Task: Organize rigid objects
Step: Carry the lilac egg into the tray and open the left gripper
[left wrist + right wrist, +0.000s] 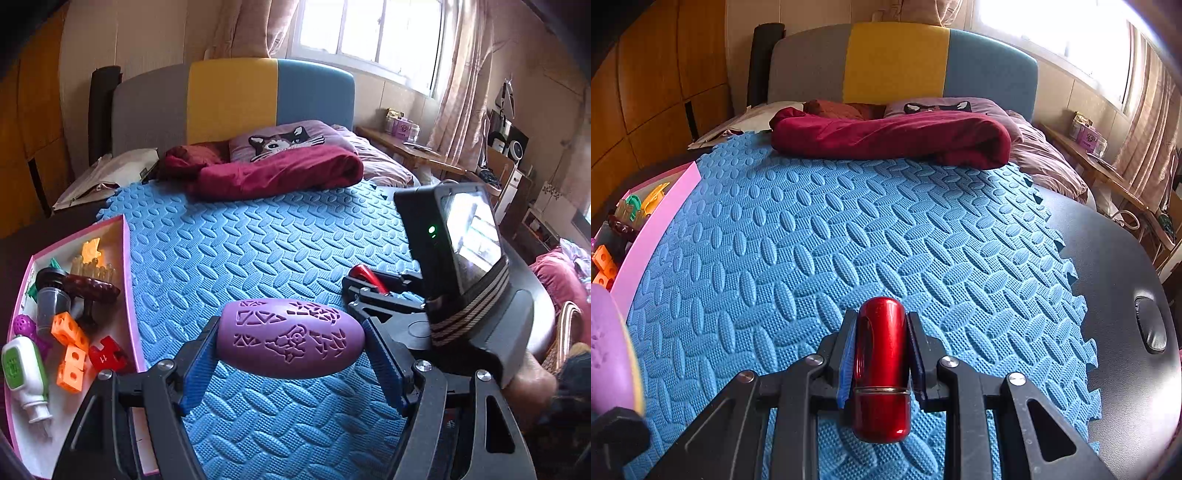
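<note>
Pink box [127, 258] already held most pieces; left gripper [290, 338] was clamped on the purple egg [288, 338] above the blue mat [258, 240], right gripper [881, 354] on the red capsule [881, 369], both unboxed.

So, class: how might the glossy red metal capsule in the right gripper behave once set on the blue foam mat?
The glossy red metal capsule looks rounded, so it may roll. Its shiny skin seems slippery. The ridged blue foam mat could slow it.
</note>
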Action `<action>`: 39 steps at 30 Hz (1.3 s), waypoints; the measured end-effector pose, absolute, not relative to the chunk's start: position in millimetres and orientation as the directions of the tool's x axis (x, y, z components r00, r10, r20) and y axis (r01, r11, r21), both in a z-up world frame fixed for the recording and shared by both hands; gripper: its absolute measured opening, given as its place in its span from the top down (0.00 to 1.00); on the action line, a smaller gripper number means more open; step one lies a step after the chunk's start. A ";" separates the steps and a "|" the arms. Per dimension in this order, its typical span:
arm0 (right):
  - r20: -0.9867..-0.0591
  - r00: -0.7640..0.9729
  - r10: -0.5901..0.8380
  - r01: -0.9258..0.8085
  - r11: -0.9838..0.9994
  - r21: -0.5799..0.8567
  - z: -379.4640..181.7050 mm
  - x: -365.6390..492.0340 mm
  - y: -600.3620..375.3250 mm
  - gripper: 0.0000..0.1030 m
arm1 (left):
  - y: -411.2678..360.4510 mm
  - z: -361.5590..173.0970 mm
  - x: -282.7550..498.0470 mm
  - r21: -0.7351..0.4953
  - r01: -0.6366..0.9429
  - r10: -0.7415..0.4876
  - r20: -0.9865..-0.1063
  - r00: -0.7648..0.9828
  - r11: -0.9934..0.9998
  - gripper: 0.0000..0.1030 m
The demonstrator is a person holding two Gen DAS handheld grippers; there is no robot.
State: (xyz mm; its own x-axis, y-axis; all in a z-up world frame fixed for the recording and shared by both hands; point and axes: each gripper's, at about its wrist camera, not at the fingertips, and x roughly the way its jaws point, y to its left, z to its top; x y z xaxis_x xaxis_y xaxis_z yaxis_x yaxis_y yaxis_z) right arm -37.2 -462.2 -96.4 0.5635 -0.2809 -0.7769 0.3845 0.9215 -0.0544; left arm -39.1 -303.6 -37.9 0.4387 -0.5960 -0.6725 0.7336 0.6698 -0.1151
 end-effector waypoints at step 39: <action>-0.774 0.561 -0.293 0.385 0.920 -0.070 -95.4 -37.5 -461.6 0.76 | -59.0 -21.3 33.5 -0.186 0.344 -0.372 -0.688 0.623 0.920 0.27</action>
State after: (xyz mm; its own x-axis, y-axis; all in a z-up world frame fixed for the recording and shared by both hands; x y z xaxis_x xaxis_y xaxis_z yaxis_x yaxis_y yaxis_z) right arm -37.5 -461.6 -95.4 0.5608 -0.2930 -0.7744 0.3848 0.9204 -0.0695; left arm 33.5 -59.0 -21.3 0.6229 -0.3716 -0.6884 0.3441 0.9204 -0.1855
